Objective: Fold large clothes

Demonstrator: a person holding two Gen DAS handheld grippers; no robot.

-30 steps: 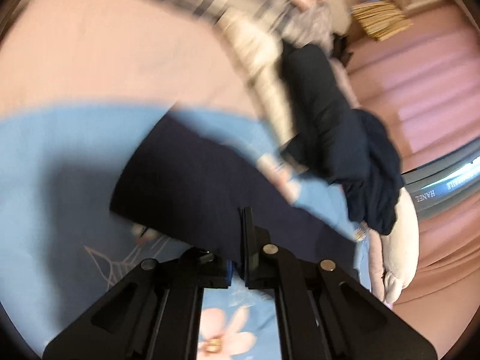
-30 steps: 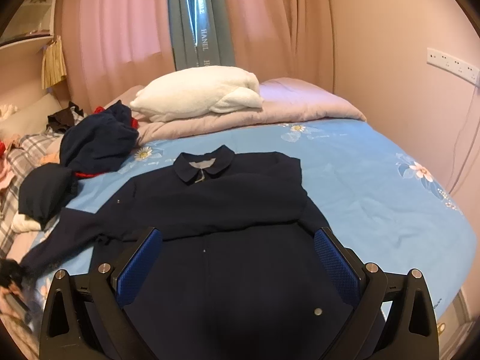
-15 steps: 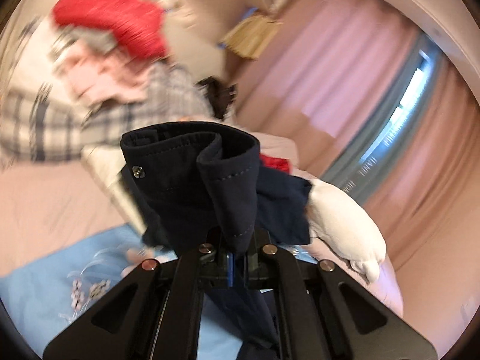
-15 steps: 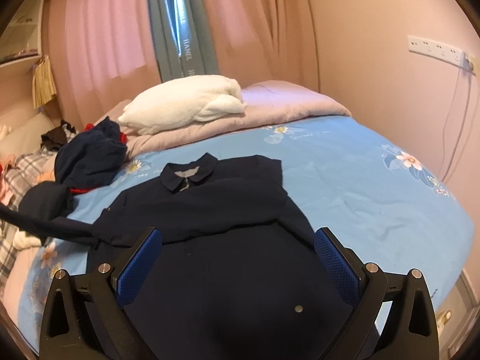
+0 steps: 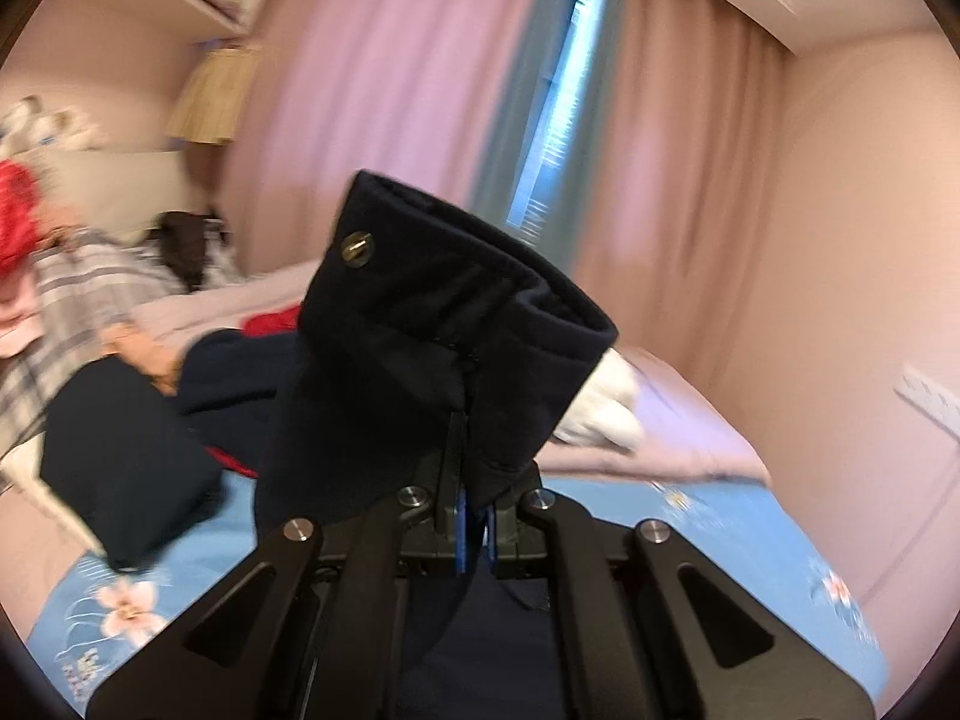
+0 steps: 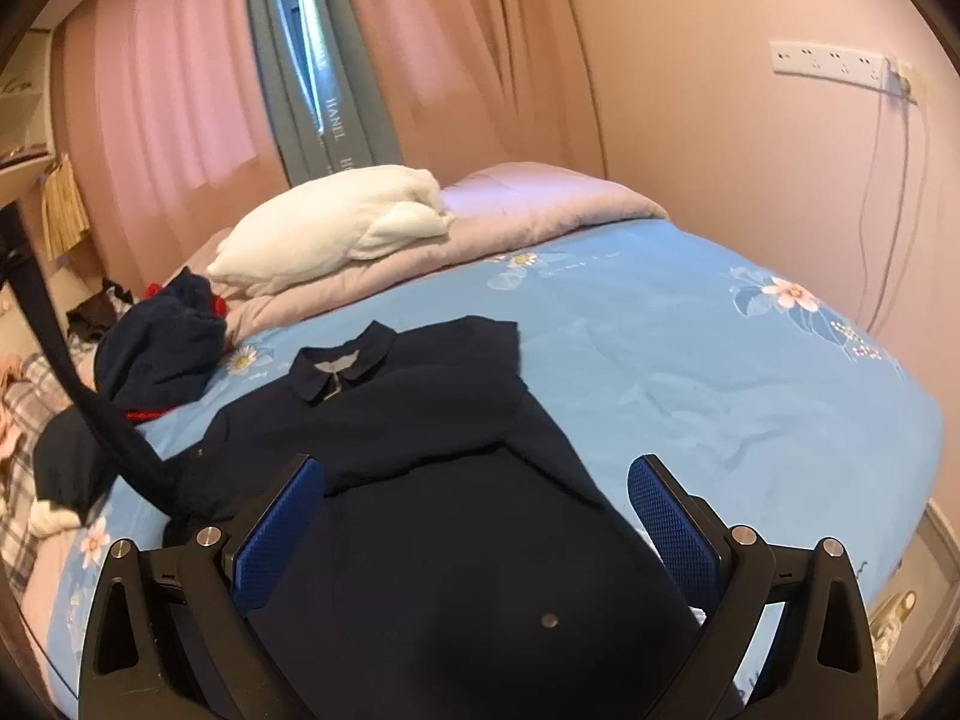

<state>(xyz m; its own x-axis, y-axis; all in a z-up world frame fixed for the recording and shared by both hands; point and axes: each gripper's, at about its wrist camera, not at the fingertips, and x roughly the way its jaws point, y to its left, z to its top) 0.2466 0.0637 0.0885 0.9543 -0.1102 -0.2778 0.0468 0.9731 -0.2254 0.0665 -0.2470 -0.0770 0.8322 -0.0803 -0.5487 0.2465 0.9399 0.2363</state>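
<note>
A navy jacket point(image 6: 432, 480) lies face-up on the blue floral bedspread point(image 6: 690, 372), its collar toward the white pillow point(image 6: 336, 234), one sleeve already folded across the chest. The left gripper point(image 5: 474, 516), clamped tight on the cuff point(image 5: 456, 324) of the other sleeve point(image 6: 90, 396), has swung it up off the bed within the last second, so the sleeve now stretches taut from the jacket's shoulder into the air. The right gripper point(image 6: 474, 516) hovers over the jacket's lower half, jaws wide apart and empty. The lift likely sets up the second sleeve fold across the chest.
</note>
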